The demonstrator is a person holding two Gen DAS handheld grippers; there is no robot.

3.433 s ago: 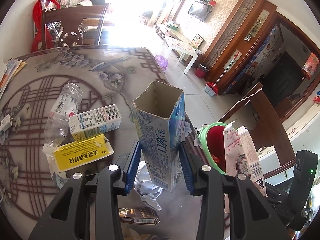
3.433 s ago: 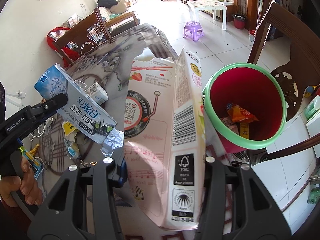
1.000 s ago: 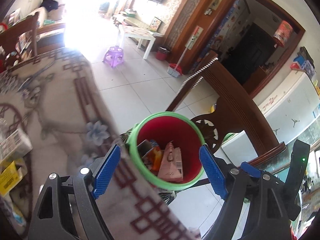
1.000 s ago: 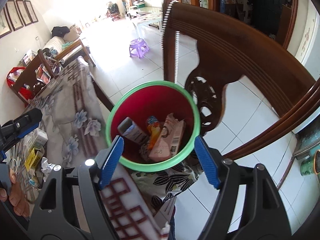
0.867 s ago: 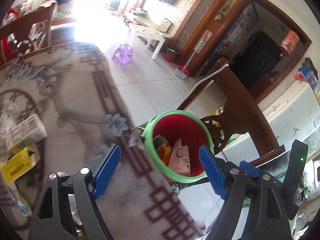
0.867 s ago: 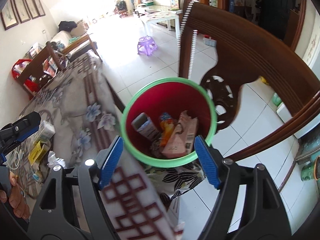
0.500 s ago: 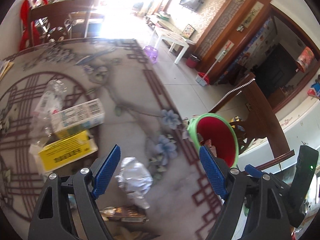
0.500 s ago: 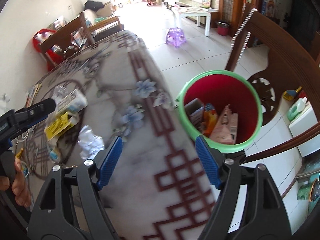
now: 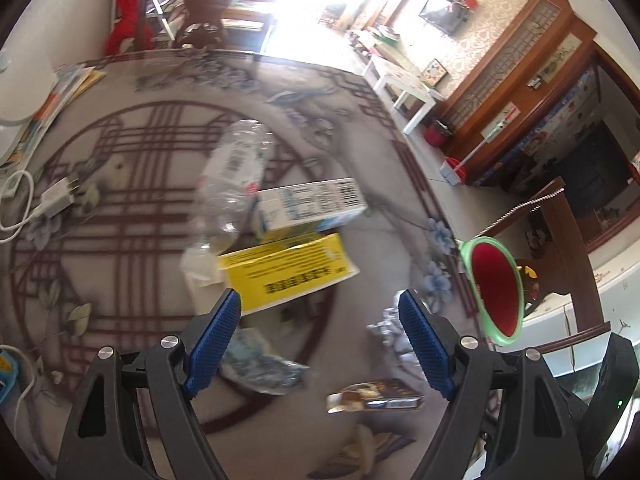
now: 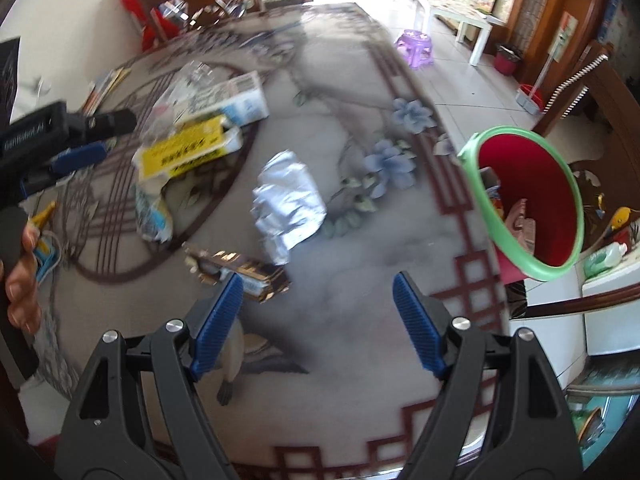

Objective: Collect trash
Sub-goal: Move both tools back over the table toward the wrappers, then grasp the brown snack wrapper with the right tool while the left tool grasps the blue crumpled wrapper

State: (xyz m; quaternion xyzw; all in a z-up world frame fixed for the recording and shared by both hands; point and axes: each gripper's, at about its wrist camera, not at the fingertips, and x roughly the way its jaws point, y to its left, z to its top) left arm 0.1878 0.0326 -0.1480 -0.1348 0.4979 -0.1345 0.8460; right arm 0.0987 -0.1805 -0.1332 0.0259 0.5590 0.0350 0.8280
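Observation:
My left gripper (image 9: 320, 340) is open and empty above the patterned table (image 9: 120, 240). Just ahead of it lie a yellow box (image 9: 286, 272), a white-and-blue carton (image 9: 310, 206) and a clear plastic bottle (image 9: 234, 184). A crumpled foil wrapper (image 10: 290, 204) and a gold-brown snack wrapper (image 10: 240, 270) lie in front of my right gripper (image 10: 318, 322), which is open and empty too. The red bin with a green rim (image 10: 528, 196) stands off the table's right edge with cartons inside. My left gripper (image 10: 76, 140) also shows at the far left of the right wrist view.
A white charger and cable (image 9: 48, 200) and papers (image 9: 60, 92) lie on the table's left side. A wooden chair (image 9: 560, 240) stands behind the bin, another chair (image 9: 208, 12) at the far end. A person's hand (image 10: 20, 264) holds the left gripper's handle.
Both grippers dropped their cartons into the bin, opened, and swung back left from over the bin to above the table's trash.

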